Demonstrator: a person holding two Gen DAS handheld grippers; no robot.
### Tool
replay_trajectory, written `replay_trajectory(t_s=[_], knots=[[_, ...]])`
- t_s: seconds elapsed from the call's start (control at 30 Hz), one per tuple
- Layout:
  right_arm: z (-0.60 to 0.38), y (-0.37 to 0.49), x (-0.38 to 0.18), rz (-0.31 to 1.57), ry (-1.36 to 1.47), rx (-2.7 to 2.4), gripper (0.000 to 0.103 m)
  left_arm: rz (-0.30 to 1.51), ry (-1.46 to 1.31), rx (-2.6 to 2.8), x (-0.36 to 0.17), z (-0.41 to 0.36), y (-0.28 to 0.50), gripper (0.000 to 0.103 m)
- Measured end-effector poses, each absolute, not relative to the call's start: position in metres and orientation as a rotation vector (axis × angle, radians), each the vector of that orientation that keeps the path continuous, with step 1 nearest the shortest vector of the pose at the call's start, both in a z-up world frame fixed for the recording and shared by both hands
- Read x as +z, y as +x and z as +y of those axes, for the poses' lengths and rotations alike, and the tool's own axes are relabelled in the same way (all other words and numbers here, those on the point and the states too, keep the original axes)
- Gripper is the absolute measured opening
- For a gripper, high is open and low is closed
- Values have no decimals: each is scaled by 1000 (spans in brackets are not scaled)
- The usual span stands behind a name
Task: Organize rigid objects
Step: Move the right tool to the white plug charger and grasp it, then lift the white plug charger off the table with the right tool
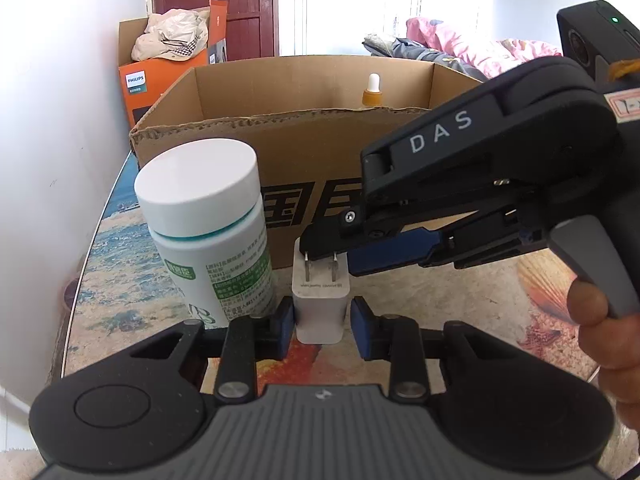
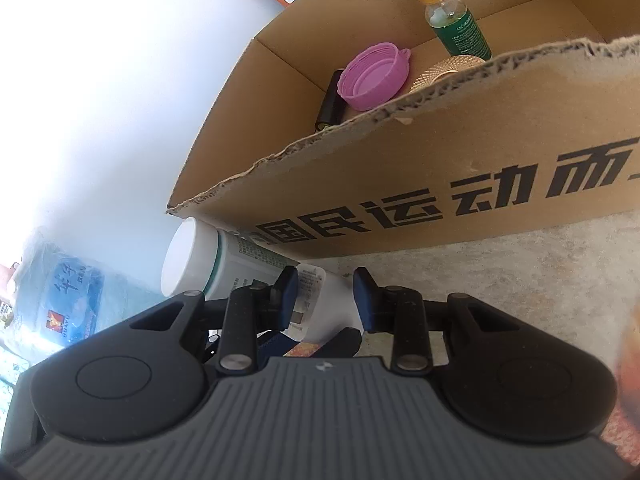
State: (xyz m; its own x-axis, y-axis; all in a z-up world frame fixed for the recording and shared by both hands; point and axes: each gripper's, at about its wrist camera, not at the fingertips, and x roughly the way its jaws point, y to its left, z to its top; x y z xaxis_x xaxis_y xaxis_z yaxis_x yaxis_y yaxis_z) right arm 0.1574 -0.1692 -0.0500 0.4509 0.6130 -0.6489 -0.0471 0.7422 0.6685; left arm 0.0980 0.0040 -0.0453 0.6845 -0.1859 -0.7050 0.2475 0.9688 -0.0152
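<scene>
White charger (image 1: 320,304) upright between left tongs (image 1: 322,322), clamped; right tongs (image 1: 326,254) pinching its top.

One charger (image 1: 320,312), one white bottle (image 1: 208,236), one cardboard box (image 2: 400,184) holding one dropper bottle (image 2: 452,16), one purple lid (image 2: 376,76)

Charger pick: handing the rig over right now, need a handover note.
Left gripper: shut on the charger, at its base end.
Right gripper: shut on the same charger, near the prongs.
Charger is on the table in front of the box, beside the white bottle.
Done: dropper bottle and pink lid are in the box.
Left: charger and white bottle, probably into the box.
</scene>
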Motion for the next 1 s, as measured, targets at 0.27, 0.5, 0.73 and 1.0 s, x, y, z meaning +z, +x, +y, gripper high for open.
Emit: replay_trajectory(t_s=[0.27,0.5,0.73,1.0], knots=[[-200,139,-46,1021,637,388,29,795,99,-344,-45,-20,95,28],[-242,111,-41,1006,660,306,30,802,132,-469,-45,-52,86,29],[-258,99,-43,996,685,273,31,814,154,-509,-46,-65,90,30],[-256,101,-43,991,683,278,32,838,186,-477,-49,-79,104,32]])
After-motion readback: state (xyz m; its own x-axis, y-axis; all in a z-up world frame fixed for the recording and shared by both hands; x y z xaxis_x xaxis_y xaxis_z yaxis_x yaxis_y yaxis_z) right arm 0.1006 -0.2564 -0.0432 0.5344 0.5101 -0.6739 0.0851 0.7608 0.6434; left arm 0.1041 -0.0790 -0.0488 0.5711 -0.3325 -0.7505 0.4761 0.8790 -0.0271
